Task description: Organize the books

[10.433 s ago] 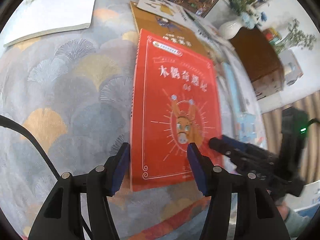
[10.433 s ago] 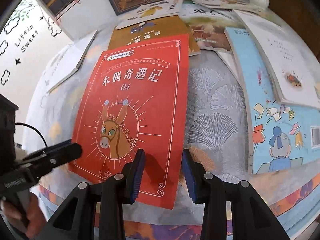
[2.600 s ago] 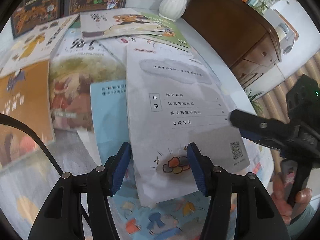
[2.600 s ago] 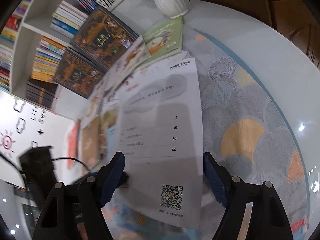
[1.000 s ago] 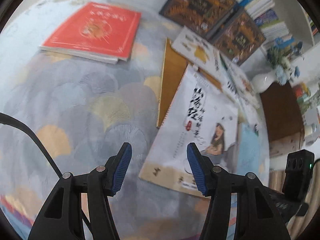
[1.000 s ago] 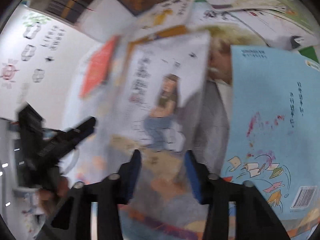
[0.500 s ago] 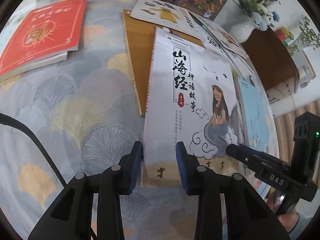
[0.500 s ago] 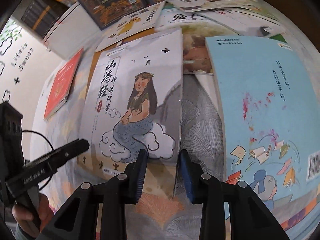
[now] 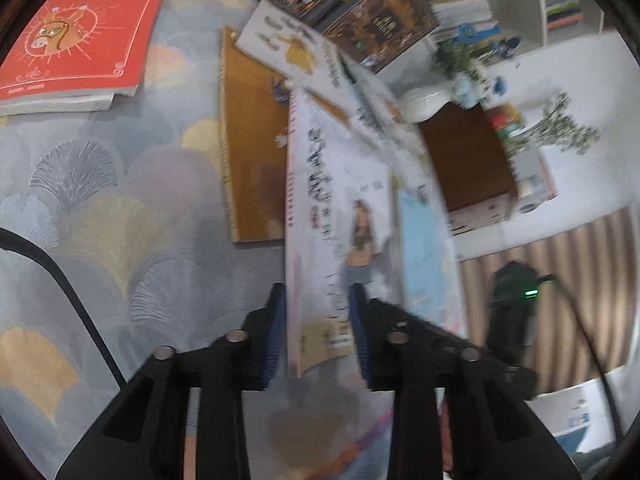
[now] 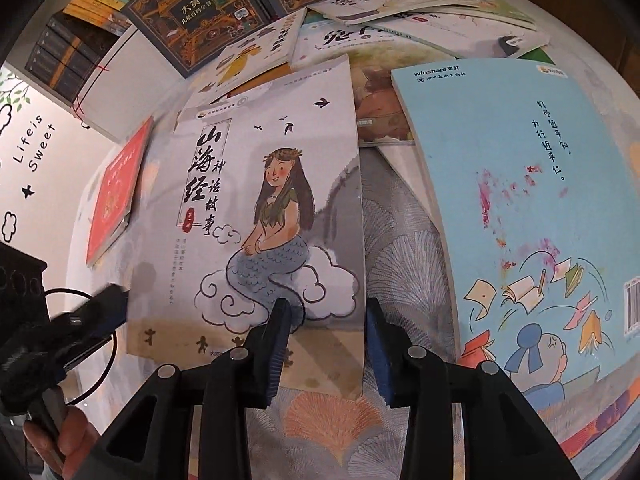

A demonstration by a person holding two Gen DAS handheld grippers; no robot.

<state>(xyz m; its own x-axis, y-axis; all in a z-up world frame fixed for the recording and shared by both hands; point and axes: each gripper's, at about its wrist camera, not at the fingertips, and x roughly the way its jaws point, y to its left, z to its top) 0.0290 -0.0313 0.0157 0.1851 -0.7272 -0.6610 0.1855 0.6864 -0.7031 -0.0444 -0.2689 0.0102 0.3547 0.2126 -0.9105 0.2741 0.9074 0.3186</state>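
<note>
The mermaid book (image 10: 256, 216) is raised on edge off the patterned table (image 9: 100, 200) near its front edge, and both grippers straddle its lower corners with their jaws apart: the left gripper (image 9: 316, 332) at the spine corner, the right gripper (image 10: 324, 344) at the other. I judge neither pair to be clamped, so the thin cover could slip and flop back onto the brown book (image 9: 252, 168). Half a second ago the book lay flat; now it is tilted up, while the red book (image 9: 80, 32) at the far left corner stays put.
</note>
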